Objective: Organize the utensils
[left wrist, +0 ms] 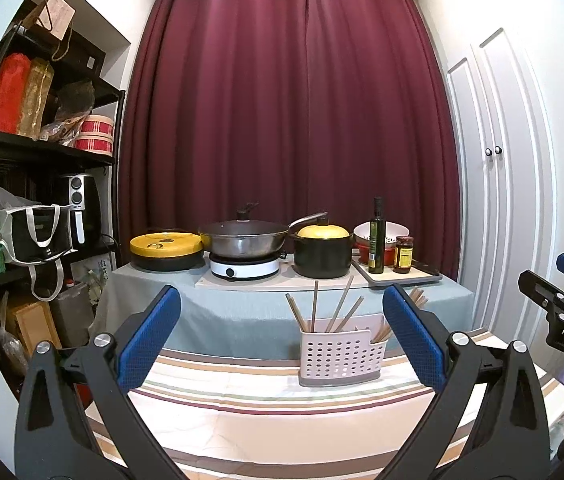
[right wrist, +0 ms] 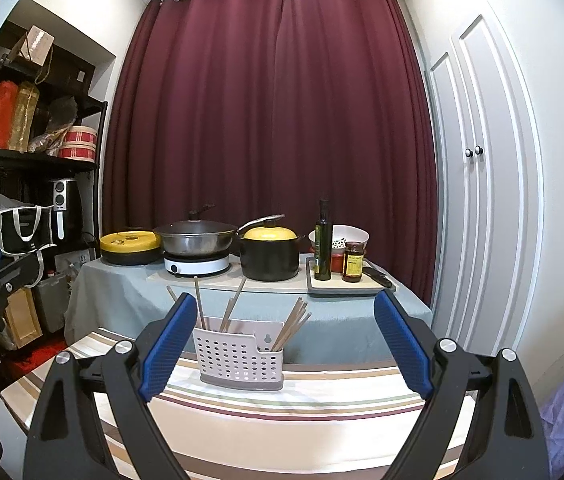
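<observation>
Left wrist view: left gripper (left wrist: 282, 332) wide open and empty, perforated chopstick holder (left wrist: 340, 356) with loose chopsticks (left wrist: 314, 304) upright on the striped tablecloth (left wrist: 242, 404), right gripper (right wrist: 286, 336) likewise agape and empty; a careless approach could topple the light holder.

Perforated matt plastic holder (right wrist: 240, 356); wooden chopsticks (right wrist: 294, 322); striped cloth tablecloth (right wrist: 282, 420).

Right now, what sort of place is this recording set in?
Most likely a small room in a home, set up as a makeshift cooking corner. A lidded wok sits on a portable cooktop, storage shelves hold bags and an air fryer, and a chopstick caddy stands on a striped tablecloth.
</observation>
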Available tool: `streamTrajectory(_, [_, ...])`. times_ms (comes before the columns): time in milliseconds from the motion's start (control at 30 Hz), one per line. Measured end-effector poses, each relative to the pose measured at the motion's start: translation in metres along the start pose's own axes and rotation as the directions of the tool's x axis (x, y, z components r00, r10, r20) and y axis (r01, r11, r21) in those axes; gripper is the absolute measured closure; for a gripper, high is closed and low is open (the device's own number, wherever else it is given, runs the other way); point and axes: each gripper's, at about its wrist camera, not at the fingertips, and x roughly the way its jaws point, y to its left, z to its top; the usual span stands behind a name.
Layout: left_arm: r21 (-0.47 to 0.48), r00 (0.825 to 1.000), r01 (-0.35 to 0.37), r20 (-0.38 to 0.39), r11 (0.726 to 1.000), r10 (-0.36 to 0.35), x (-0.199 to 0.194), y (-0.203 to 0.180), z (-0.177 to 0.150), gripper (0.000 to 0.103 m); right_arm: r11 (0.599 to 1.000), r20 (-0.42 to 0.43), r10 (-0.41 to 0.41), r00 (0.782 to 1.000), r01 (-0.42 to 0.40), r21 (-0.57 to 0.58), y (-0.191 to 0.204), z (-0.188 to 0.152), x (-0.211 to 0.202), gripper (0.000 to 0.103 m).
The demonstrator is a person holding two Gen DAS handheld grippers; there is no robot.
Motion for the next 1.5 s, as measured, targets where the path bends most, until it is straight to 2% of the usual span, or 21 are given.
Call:
streamTrajectory(1233, [-0.028,1.0,0.002,0.006,1.0,-0.002,-0.0057,-0.0001,-0.0022,0.004,1.0,0.007,-0.004,1.0,0.004,-0.005,-0.0006,0.0037,-0.0079,0.015])
streamTrajectory(1500, [-0.005,1.0,0.001,0.011,1.0,-0.001,-0.0062,-0.0037,-0.003,0.004,1.0,0.006,-0.004,1.0,0.004,-0.003,-0.0005,0.0046,-0.0083,0.015])
